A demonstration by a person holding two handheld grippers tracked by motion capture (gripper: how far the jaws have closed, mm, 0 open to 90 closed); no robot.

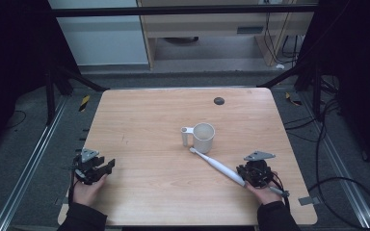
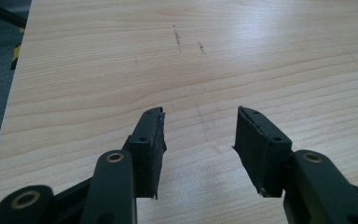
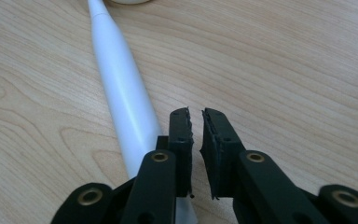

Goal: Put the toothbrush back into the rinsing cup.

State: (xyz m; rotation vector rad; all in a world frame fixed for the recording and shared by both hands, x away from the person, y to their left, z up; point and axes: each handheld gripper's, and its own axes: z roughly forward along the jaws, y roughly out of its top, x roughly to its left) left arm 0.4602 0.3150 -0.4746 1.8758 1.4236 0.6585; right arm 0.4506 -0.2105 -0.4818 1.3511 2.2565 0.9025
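White electric toothbrush (image 1: 219,167) lying flat on wooden bench (image 1: 149,120), head end touching base of white mug (image 1: 202,137) near middle. Right tool (image 3: 196,116) just beside toothbrush handle, jaws nearly closed with a thin gap, gripping nothing. Left tool (image 2: 200,114) near front left corner, jaws wide apart, empty.

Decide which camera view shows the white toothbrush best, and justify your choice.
The high view: the whole toothbrush lies between cup and right hand-held gripper. The right gripper view crops it to the handle; the left gripper view looks at bare table.
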